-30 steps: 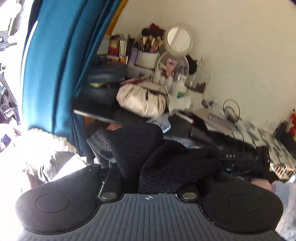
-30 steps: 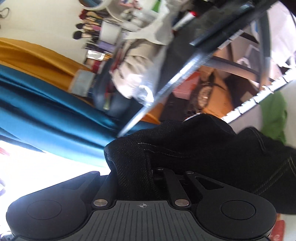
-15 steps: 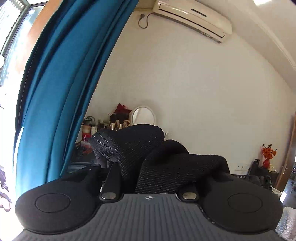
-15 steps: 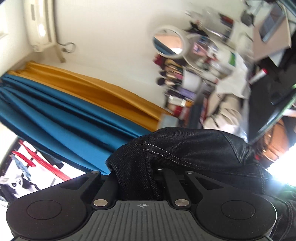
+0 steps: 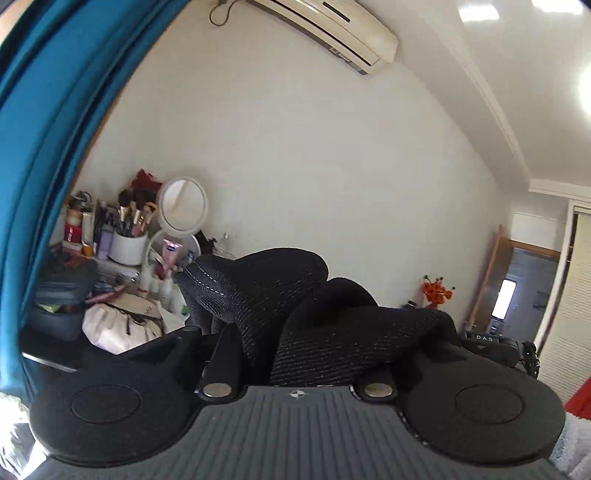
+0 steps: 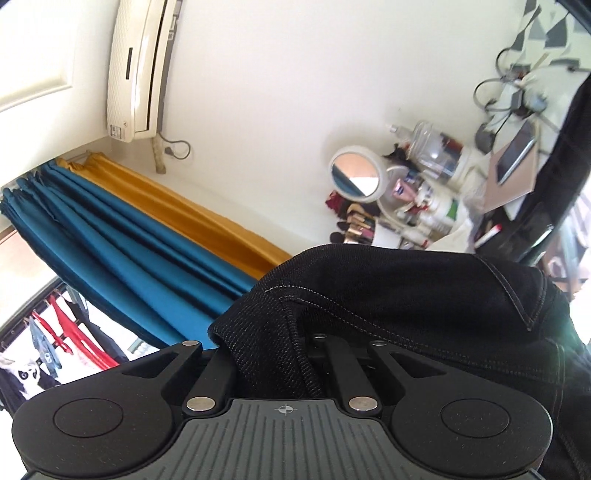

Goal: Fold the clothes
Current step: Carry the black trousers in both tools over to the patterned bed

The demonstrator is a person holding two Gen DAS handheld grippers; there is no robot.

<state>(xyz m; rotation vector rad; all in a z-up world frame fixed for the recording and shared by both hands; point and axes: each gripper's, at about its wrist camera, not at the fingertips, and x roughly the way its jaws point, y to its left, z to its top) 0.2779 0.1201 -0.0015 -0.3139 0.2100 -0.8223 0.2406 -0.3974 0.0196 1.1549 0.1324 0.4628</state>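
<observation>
Two hand-held grippers, each seen from its own wrist camera, hold a pair of black jeans (image 5: 295,314) up in the air. Both cameras point toward a pale wall and ceiling, not toward any folding surface.

In the left wrist view, the left gripper (image 5: 255,354) is pressed together on a thick bunch of the dark denim, which humps up over the fingers and hides their tips. A white-stitched seam runs along the near left edge of the bunch.

In the right wrist view, the right gripper (image 6: 280,354) pinches another part of the same jeans (image 6: 388,295). The cloth drapes away to the right and down past the frame's lower right corner.

Beyond the cloth stands a cluttered dressing table (image 5: 110,295) with a round mirror (image 5: 183,205) and a cup of makeup brushes (image 5: 129,243). Blue curtains (image 6: 110,229) and a wall air conditioner (image 5: 332,33) are also in view.

The step in hand looks like lifting and spreading the garment before a fold. To do it well, both grips should stay firm on their bunches, the two grippers should move apart until the denim between them hangs flat, and they should stay level. The jeans should be kept well clear of the bottles and brushes on the table.
</observation>
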